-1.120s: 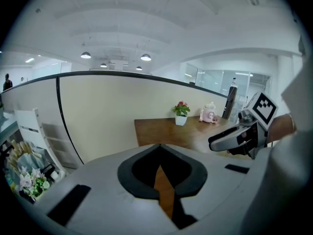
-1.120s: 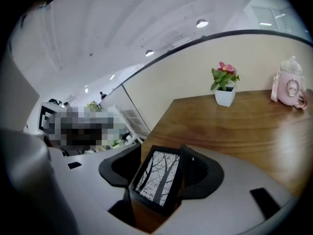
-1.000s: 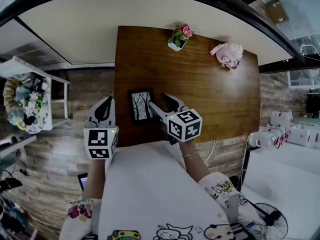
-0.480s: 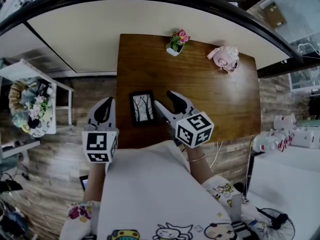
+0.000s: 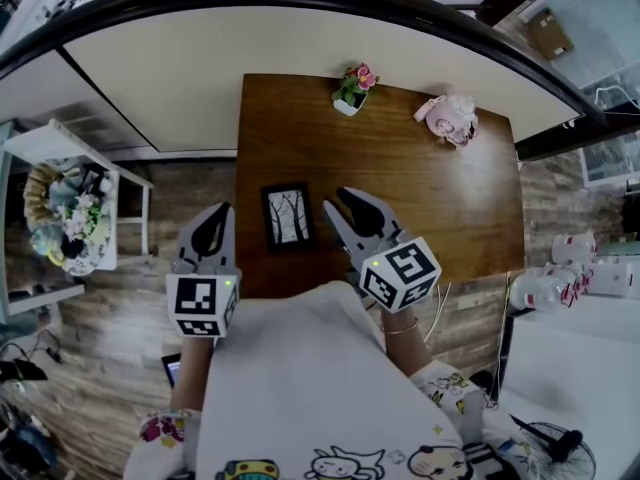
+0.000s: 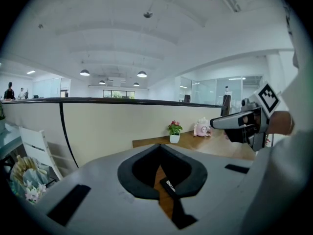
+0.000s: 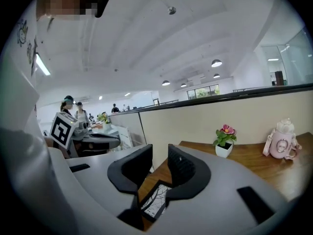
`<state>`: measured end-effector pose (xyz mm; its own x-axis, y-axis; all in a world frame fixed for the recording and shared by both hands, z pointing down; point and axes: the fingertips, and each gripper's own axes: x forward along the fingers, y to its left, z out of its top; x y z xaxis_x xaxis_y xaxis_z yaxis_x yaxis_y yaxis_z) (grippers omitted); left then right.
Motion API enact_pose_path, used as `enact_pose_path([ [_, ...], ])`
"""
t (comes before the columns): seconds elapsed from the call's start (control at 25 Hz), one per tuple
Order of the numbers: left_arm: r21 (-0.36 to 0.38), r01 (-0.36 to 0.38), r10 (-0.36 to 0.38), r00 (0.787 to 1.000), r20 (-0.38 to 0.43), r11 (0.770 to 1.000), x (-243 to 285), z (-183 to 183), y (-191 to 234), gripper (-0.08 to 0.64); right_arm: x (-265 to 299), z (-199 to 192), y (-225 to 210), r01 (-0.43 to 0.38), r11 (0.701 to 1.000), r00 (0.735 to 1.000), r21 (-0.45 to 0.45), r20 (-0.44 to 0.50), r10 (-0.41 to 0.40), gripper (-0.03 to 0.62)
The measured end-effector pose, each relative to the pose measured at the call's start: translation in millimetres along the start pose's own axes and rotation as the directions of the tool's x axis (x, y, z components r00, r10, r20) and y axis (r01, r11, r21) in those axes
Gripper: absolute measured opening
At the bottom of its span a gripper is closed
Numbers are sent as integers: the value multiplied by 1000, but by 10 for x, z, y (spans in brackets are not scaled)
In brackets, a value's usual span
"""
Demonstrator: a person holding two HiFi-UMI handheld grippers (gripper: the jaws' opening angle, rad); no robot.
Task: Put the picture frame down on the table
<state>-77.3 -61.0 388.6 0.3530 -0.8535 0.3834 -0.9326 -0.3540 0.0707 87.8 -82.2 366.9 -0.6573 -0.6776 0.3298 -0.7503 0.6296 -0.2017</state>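
The picture frame (image 5: 288,216), black-edged with a bare-tree print, lies flat on the wooden table (image 5: 430,198) near its front left. My right gripper (image 5: 340,204) hovers just right of the frame, open and holding nothing. In the right gripper view the frame (image 7: 155,203) shows below the gap of that gripper (image 7: 160,166). My left gripper (image 5: 212,220) hangs off the table's left edge, shut and empty. In the left gripper view its jaws (image 6: 160,147) meet at the tips, and a corner of the frame (image 6: 168,186) shows through the hollow.
A small white pot with pink flowers (image 5: 351,86) and a pink bottle (image 5: 449,116) stand at the table's far edge against a beige partition. A white shelf with flowers (image 5: 70,208) stands left of the table. White cartons (image 5: 570,273) sit at the right.
My right gripper has drawn back from the frame's right edge, toward me and to the right. The frame stays flat on the table. The left gripper has hardly moved.
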Motion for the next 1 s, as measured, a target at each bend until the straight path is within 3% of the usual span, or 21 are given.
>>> enact_pose_path([
  [0.6,-5,26,-26,1000,-9,1000,-59,-42,-27,3,-271,37,-92,106,992,993,-69,65,-101,2],
  [1.0,-15,32,-32,999,-21,999,-8,-68,-30,3,-321,-4,-207,145,987,989,-67,51,-142,0],
])
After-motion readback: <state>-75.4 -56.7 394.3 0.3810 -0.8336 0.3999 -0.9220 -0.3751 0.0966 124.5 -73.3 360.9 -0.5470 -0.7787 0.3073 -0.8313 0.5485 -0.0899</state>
